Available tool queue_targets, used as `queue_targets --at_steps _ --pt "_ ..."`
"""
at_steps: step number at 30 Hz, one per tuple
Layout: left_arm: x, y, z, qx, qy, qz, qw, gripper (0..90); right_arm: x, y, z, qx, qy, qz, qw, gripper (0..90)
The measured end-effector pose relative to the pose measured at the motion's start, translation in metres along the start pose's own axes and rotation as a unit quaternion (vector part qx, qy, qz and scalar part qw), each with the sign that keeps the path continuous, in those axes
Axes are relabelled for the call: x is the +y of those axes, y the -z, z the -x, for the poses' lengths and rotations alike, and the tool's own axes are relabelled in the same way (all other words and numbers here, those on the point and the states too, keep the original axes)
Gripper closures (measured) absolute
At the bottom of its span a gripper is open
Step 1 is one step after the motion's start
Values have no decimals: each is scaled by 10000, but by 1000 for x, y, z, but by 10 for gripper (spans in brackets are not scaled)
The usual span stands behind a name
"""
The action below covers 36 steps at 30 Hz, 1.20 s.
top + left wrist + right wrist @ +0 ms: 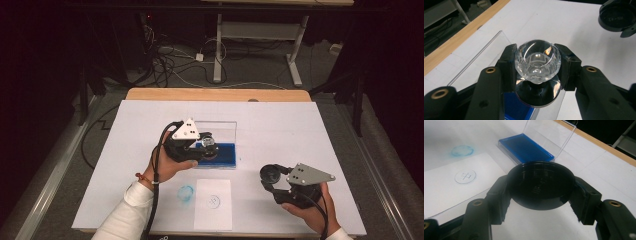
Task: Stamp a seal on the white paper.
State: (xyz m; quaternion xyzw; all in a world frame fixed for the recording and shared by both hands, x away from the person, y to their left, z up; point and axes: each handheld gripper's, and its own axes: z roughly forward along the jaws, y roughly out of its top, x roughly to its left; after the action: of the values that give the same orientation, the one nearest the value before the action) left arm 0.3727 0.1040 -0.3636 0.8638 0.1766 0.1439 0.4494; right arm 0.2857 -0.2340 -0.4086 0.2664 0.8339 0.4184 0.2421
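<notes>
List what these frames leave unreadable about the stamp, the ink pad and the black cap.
- Stamp face: left gripper view, hidden beneath its black base; high view too small.
- Ink pad surface under the stamp: high view, covered by the left hand-held gripper; contact cannot be judged.
- Black cap marking: right gripper view, too dark.
- Paper print: high view, too small.

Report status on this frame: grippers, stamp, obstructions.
Left gripper shut on crystal-knob stamp above blue ink pad. Right gripper shut on black round cap. Stamped paper sheet unobstructed.
</notes>
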Motion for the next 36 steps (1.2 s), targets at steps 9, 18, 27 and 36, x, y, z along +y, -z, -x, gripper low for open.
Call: queue_targets --at_steps 9,18,27,36 --pt "3 2 9 -88 -76 18 9999 544 0 1 -1 0 -14 -21 10000 384" --pt "4 10 20 -163 -127 77 9998 544 1 3 -1 -31 -29 0 10000 384" --pt "3 15 34 -110 -260 92 9996 544 1 3 -2 -36 -10 -7 10000 384" --pt "-4 18 47 -173 -410 60 9990 544 4 5 -4 65 -34 66 10000 385"
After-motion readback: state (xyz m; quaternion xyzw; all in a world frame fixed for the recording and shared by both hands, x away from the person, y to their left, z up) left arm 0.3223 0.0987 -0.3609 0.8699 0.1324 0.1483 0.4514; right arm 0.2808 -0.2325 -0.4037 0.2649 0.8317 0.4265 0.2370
